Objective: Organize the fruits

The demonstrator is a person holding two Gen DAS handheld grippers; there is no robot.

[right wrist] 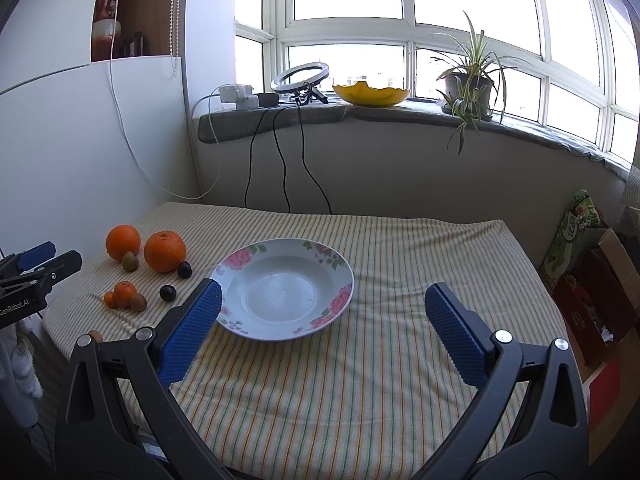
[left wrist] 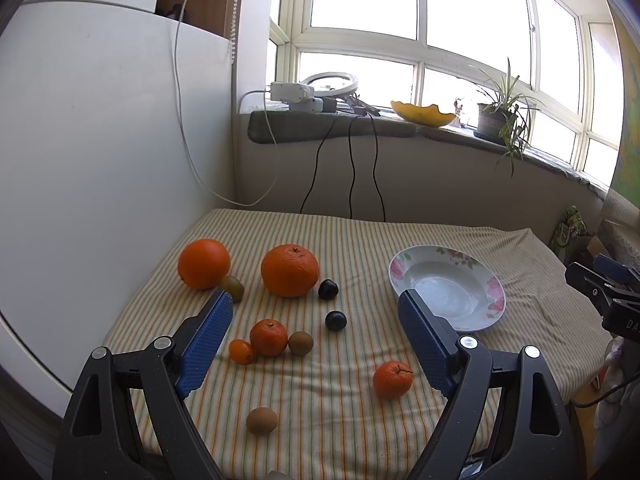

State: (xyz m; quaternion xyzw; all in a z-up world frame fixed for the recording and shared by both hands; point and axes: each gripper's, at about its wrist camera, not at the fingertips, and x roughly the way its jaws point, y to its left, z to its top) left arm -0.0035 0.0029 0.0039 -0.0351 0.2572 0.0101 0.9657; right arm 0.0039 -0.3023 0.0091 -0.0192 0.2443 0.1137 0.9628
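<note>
At the left of the left wrist view, two large oranges are seen on the striped bench, with two dark plums below them. Small tangerines and kiwis are spread at centre, between the fingers of the released, empty left claw. The flowered plate is set empty at right. In the right wrist view, the right claw is held spread, empty, before the plate

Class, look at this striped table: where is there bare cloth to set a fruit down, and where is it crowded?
Bare striped cloth lies behind and right of the floral plate, and in front of it, up to the right gripper. The plate holds nothing. The crowded part is left of it: two large oranges, tangerines, kiwis and dark plums.
</note>
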